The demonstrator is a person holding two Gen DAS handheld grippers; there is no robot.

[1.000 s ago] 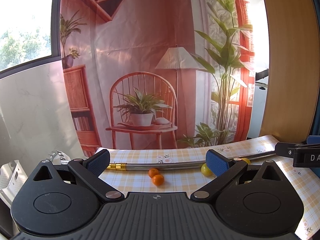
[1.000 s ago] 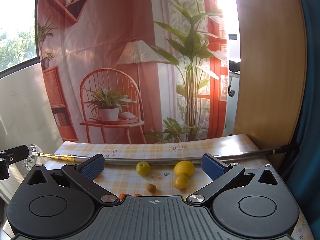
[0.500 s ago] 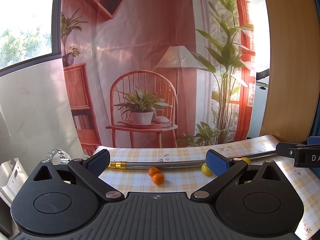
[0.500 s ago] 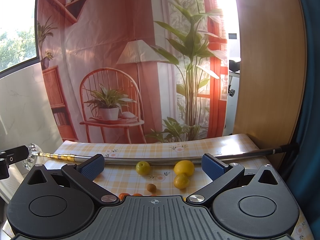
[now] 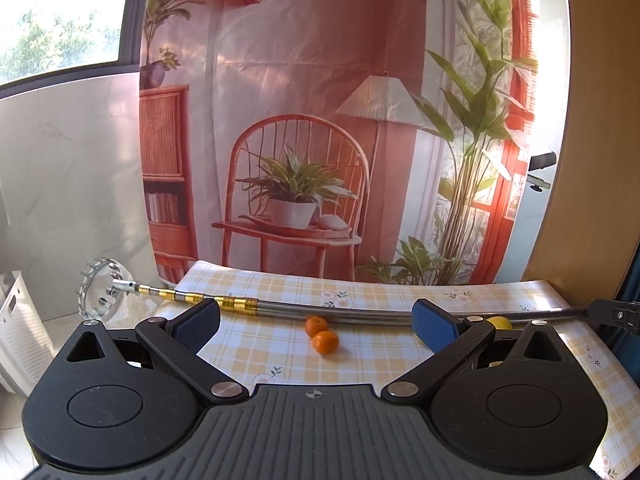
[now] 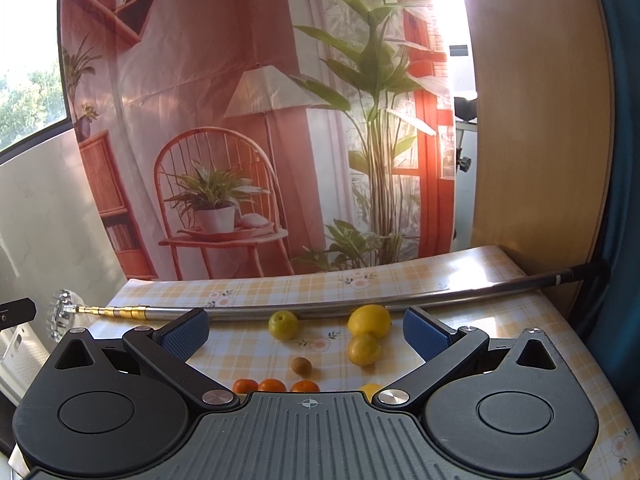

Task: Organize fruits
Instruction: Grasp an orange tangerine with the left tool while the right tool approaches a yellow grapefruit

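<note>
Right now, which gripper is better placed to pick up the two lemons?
The right gripper. The two lemons lie just ahead between its open fingers; the left gripper faces the oranges.

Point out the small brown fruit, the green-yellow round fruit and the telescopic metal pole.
small brown fruit (image 6: 301, 366), right wrist view, centre of its skin.
green-yellow round fruit (image 6: 283, 325), right wrist view, middle of its front.
telescopic metal pole (image 6: 400, 306), right wrist view, mid-shaft, steel section.
</note>
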